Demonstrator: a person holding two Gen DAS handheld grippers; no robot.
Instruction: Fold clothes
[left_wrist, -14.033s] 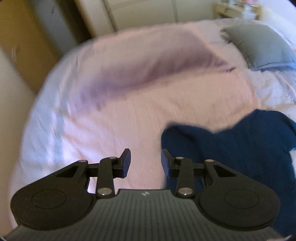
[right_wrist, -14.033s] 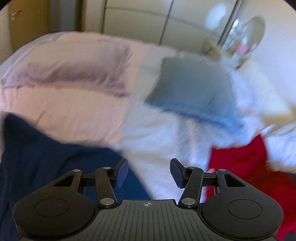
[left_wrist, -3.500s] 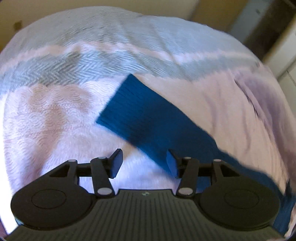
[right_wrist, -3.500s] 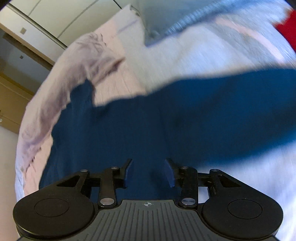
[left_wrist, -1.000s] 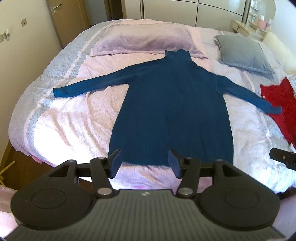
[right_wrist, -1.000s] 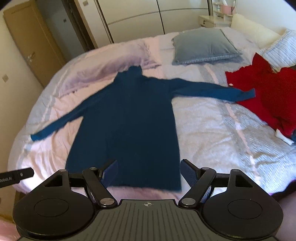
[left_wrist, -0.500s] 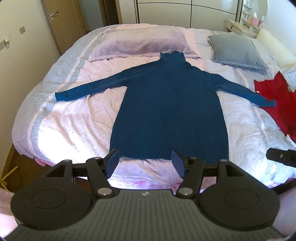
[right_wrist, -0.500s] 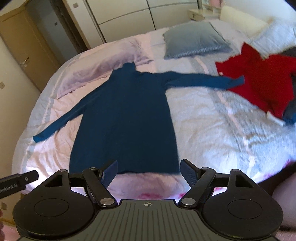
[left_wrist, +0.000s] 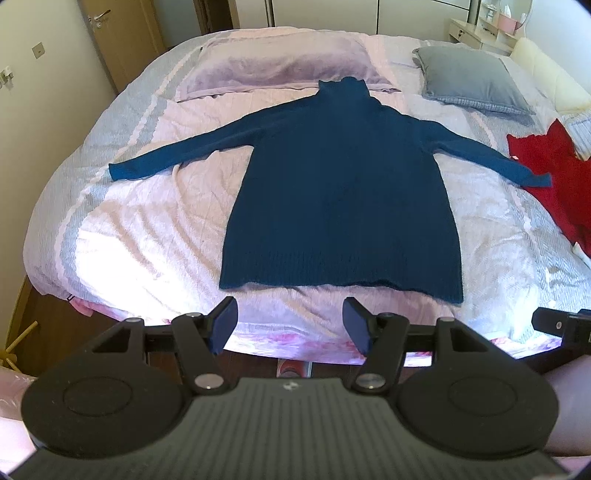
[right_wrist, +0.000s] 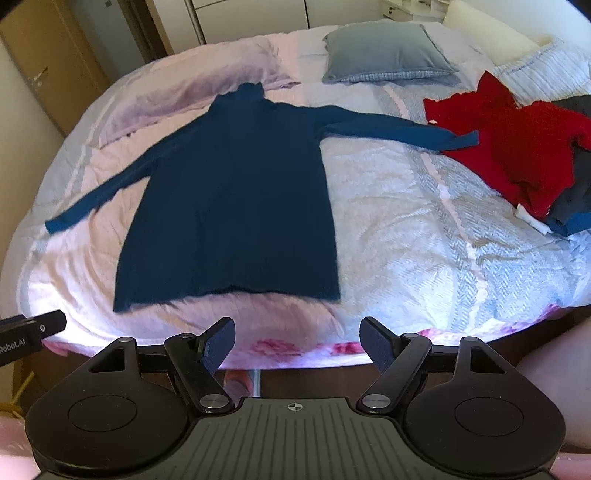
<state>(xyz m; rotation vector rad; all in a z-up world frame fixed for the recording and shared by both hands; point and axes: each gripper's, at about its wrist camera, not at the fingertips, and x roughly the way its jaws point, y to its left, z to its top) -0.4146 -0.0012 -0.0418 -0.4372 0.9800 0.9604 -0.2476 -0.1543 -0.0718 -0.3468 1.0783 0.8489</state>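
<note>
A dark blue turtleneck sweater (left_wrist: 340, 192) (right_wrist: 236, 199) lies flat on the bed, collar toward the pillows, both sleeves spread out sideways, hem nearest me. My left gripper (left_wrist: 290, 325) hangs open over the foot of the bed, short of the hem, with nothing between its fingers. My right gripper (right_wrist: 297, 341) is open too, back from the hem and holding nothing. Each gripper's tip shows at the edge of the other's view.
The bed (left_wrist: 140, 236) has a pink and grey cover, a lilac pillow (left_wrist: 280, 62) and a grey cushion (left_wrist: 469, 81) at the head. A red garment (right_wrist: 517, 144) and a dark one (right_wrist: 576, 206) lie piled at the right. A wooden door (left_wrist: 122, 33) stands far left.
Both grippers have drawn back from the bed, so the sweater's hem now sits farther from the fingertips. The left gripper's jaws stand a little wider than a second ago.
</note>
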